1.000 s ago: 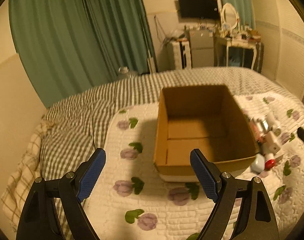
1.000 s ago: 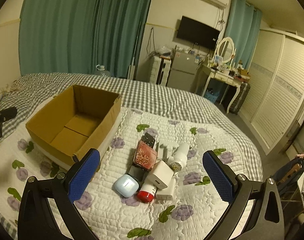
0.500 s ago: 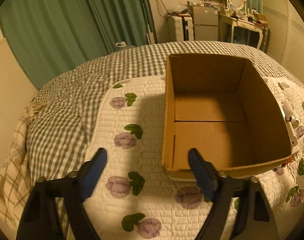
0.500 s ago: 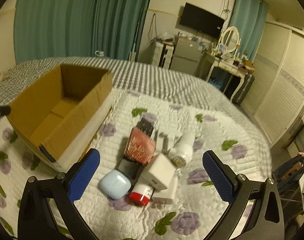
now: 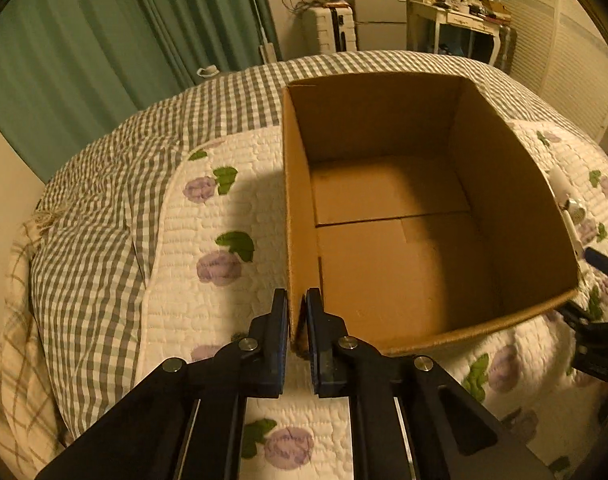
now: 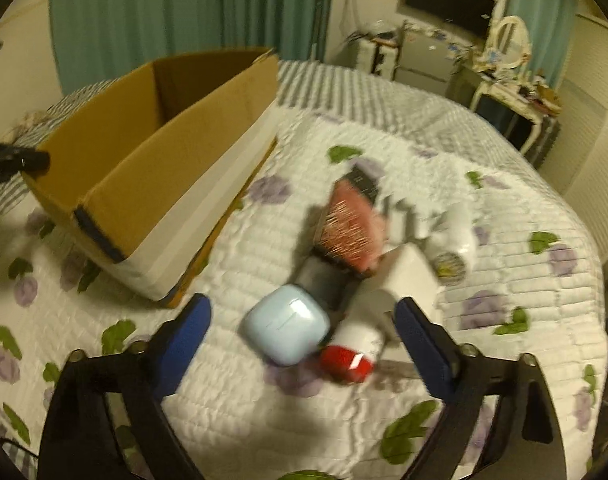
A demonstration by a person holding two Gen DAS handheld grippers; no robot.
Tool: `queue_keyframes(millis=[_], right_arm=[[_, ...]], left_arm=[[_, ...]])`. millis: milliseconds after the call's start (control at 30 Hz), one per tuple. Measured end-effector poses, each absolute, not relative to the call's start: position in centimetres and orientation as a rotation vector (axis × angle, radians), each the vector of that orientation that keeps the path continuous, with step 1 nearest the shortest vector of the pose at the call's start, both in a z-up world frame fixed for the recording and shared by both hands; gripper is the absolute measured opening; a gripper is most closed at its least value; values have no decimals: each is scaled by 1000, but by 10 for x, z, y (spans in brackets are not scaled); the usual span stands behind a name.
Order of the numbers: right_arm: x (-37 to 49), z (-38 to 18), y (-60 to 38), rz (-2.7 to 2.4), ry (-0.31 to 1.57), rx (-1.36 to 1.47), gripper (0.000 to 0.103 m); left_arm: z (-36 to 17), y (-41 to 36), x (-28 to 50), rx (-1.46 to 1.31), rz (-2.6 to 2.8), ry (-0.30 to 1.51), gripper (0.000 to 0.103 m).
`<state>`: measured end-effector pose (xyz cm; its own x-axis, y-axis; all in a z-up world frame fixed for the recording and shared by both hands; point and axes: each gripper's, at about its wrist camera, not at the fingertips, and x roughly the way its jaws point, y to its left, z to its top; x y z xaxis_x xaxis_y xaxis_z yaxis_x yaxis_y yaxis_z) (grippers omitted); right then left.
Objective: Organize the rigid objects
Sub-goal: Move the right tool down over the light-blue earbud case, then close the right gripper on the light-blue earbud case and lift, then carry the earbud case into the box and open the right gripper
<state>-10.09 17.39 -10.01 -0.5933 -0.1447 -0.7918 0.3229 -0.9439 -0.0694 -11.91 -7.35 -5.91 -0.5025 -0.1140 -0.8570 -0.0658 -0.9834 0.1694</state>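
An open, empty cardboard box [image 5: 404, 208] stands on the quilted bed. My left gripper [image 5: 296, 320] is shut on the box's near left wall, one finger inside and one outside. In the right wrist view the box [image 6: 152, 160] is at the left. A pile of small objects lies before my open right gripper [image 6: 300, 320]: a light blue rounded case [image 6: 284, 328], a white bottle with a red cap [image 6: 350, 350], a white block [image 6: 408, 280], a pink patterned box [image 6: 350, 236], a dark flat item [image 6: 324, 284] and a white cylinder [image 6: 456, 244]. The right gripper hovers just above the blue case and holds nothing.
The bed has a white floral quilt [image 6: 264, 420] over a grey checked blanket [image 5: 96, 232]. Green curtains [image 5: 144, 20] hang behind. A dressing table [image 6: 512, 92], a TV and cabinets stand at the far wall. The other gripper's tip [image 6: 8, 160] shows at the box corner.
My left gripper moved forward and shut on the box's left wall. My right gripper moved down and closer to the pile, over the blue case, still open.
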Motion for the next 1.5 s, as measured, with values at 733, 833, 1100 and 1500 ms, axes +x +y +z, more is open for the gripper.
queue_keyframes(millis=[733,833,1100,1500], right_arm=[[-130,-146,176,-2506,177,1444,47],[-126,-140,182,-2528,139,1423,47],[-118,-77,179,-2578,123,1226,47],[-128,9,91,-2467,265,892,47]], left_arm=[[-62,-81,-113,1568,-2684,-221,9],[-62,-81,-112,1563,-2690,-218,9],[-62,-82,-112,1561,-2704,-209,9],[-61,-83,-111,1564,-2712,-203,9]])
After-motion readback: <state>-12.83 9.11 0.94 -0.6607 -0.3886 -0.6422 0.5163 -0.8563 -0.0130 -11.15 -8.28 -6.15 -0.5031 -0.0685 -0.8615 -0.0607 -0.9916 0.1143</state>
